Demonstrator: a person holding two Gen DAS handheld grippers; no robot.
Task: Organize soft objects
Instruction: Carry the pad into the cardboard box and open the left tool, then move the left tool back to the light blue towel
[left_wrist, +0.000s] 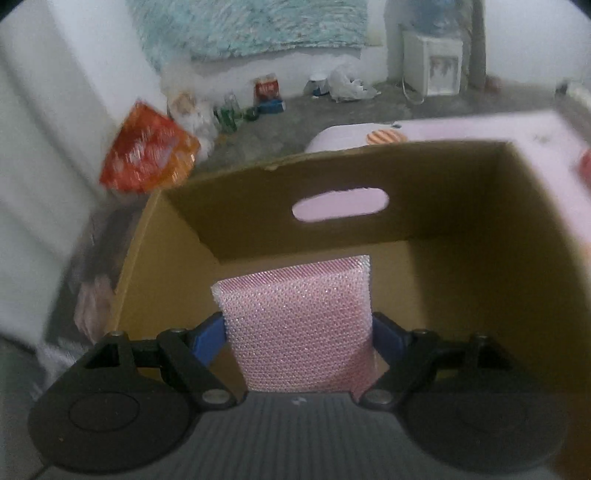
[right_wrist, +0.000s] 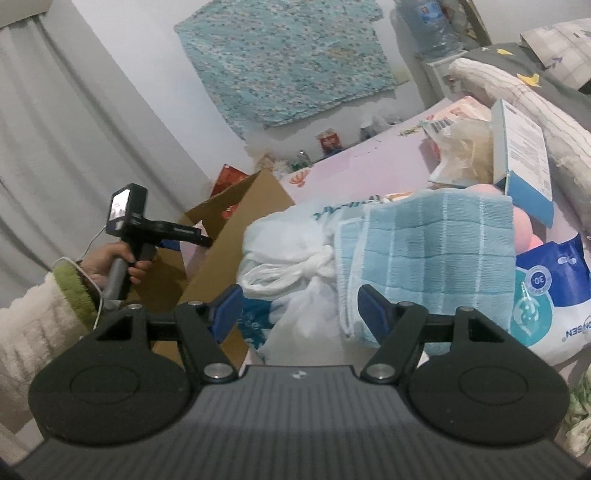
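Left wrist view: a pink mesh sponge (left_wrist: 295, 325) sits clamped between the blue pads of the left gripper (left_wrist: 297, 334), held over the open cardboard box (left_wrist: 461, 280), whose far wall has a handle slot. An orange snack bag (left_wrist: 147, 155) lies on the floor beyond the box's left corner. From the right wrist view, the right gripper (right_wrist: 297, 314) stands parted and empty, near a knotted white plastic bag (right_wrist: 291, 254) and a folded light-blue towel (right_wrist: 436, 254) on the pink bed sheet (right_wrist: 369, 166). At far left a hand (right_wrist: 114, 264) grasps the other gripper's handle above the box.
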